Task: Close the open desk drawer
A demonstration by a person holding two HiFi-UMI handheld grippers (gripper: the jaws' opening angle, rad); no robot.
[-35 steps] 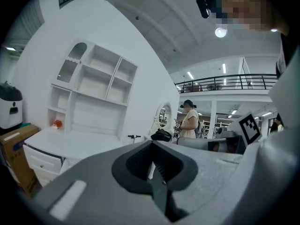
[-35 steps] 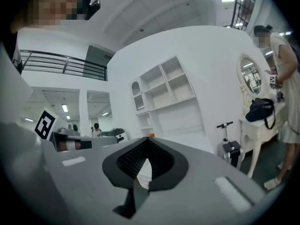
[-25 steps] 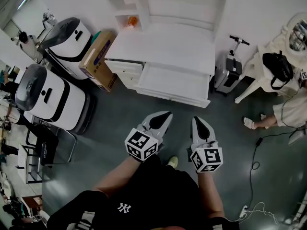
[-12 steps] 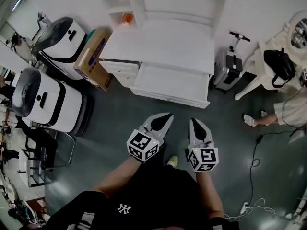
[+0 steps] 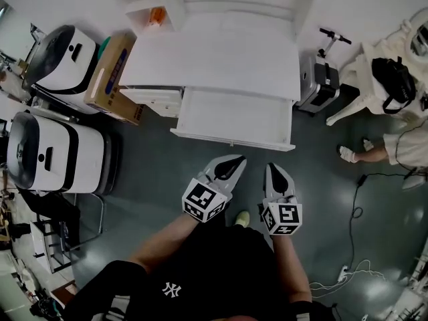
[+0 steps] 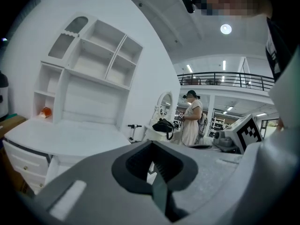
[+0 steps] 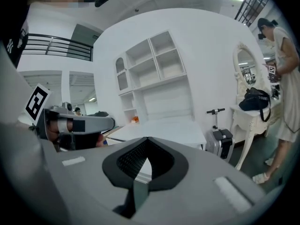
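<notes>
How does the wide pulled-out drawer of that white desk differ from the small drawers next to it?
The wide white drawer stands pulled out, its inside showing; the small white drawers sit pushed in. The wide one spans most of the white desk; the small ones fill only its left end. Both are white.

Open floor (image 5: pixel 200 156) fronts the drawer (image 5: pixel 234 116); cardboard box (image 5: pixel 110 75) and suitcase (image 5: pixel 313 79) flank it.

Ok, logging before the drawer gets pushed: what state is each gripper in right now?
Left grey two-jaw gripper: shut, jaws together, nothing between them.
Right grey two-jaw gripper: shut, empty too.
</notes>
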